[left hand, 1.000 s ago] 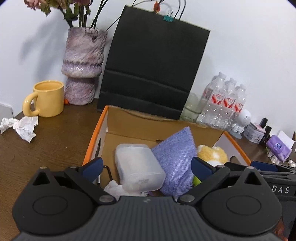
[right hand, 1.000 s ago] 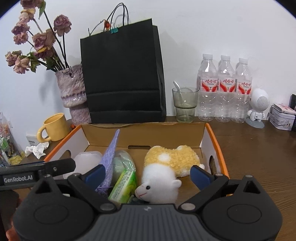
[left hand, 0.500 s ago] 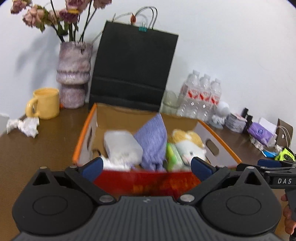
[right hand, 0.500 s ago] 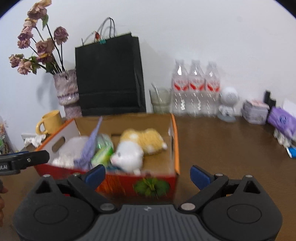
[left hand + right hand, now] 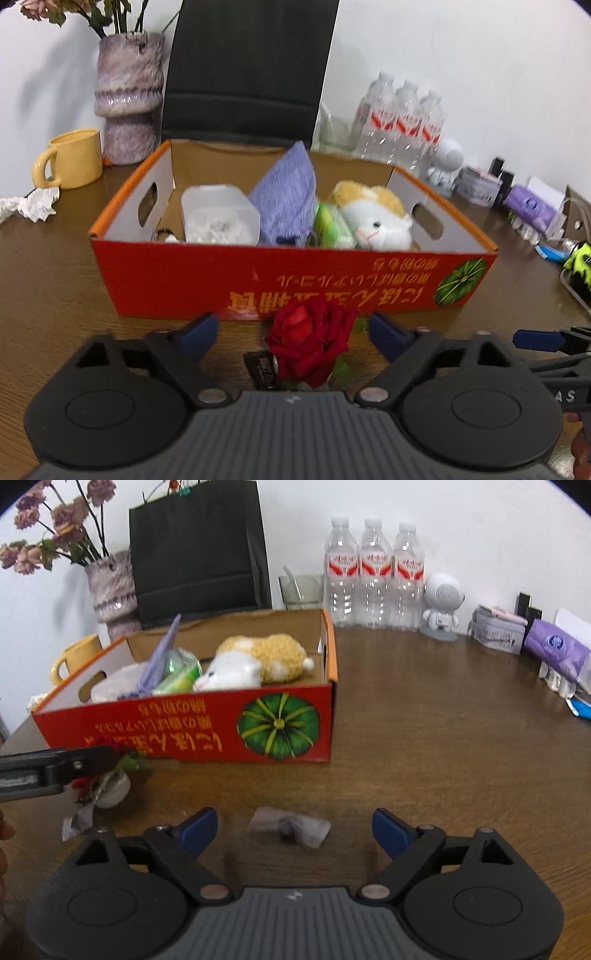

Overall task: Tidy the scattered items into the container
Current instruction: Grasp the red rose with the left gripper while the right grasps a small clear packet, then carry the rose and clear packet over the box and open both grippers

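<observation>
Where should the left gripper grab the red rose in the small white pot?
Probably the small white pot, not the bloom. The red rose stands upright between the open left gripper fingers, its petals soft and crushable. Come in low and level from the near side, jaws either side of the rounded pot, then lift into the orange cardboard box.

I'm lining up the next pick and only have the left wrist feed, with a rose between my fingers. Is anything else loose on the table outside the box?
Observer: Yes. The right wrist view shows a small clear packet with something dark inside, lying flat on the table.
Operator: Is the right gripper holding it?
Observer: No. The right gripper is wide open and empty; the packet lies between its fingertips, untouched.
Operator: What is the rose standing in?
Observer: The rose sits in a small white pot, with the open left gripper around the bloom.
</observation>
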